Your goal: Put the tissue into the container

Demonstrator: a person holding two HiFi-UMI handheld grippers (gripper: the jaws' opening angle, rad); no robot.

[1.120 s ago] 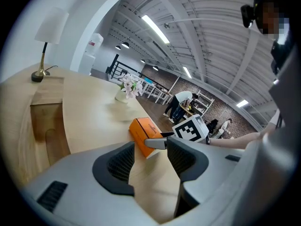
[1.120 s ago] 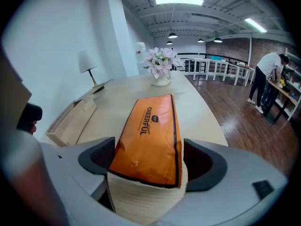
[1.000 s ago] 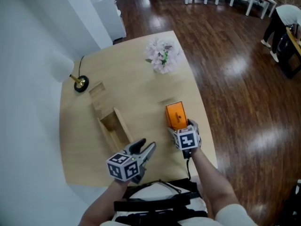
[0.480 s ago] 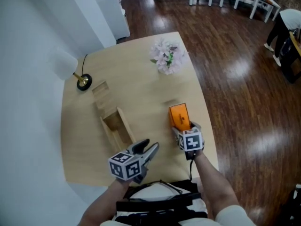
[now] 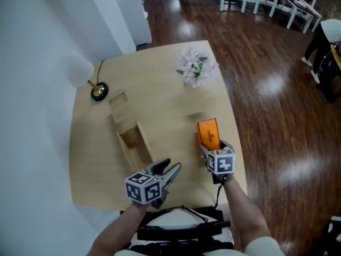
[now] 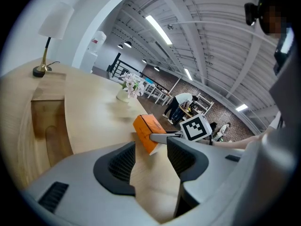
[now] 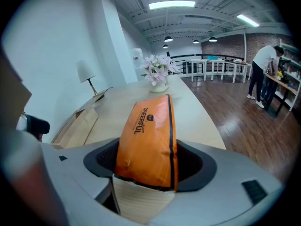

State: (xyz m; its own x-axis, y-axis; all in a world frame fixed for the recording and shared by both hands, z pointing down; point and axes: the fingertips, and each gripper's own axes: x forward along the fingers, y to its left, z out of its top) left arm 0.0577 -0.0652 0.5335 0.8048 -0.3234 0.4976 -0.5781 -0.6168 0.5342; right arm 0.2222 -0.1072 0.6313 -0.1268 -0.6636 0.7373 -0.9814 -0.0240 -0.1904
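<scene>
Right gripper view: tissue pack (image 7: 146, 135) pinched

The right hand-held gripper (image 7: 146, 150) has just been closing and now pinches the orange pack by its near end (probably for a lengthwise carry). It lies by the surface's (image 5: 160, 89) right edge, long axis pointing away from the person, apart from the wooden container (image 5: 133, 143). Left hand-held gripper (image 6: 150, 147) gapes empty.

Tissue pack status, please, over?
Right tongs just closing, gripping orange tissue pack. Left tongs open, empty. Wooden container open, nothing in the way.
</scene>
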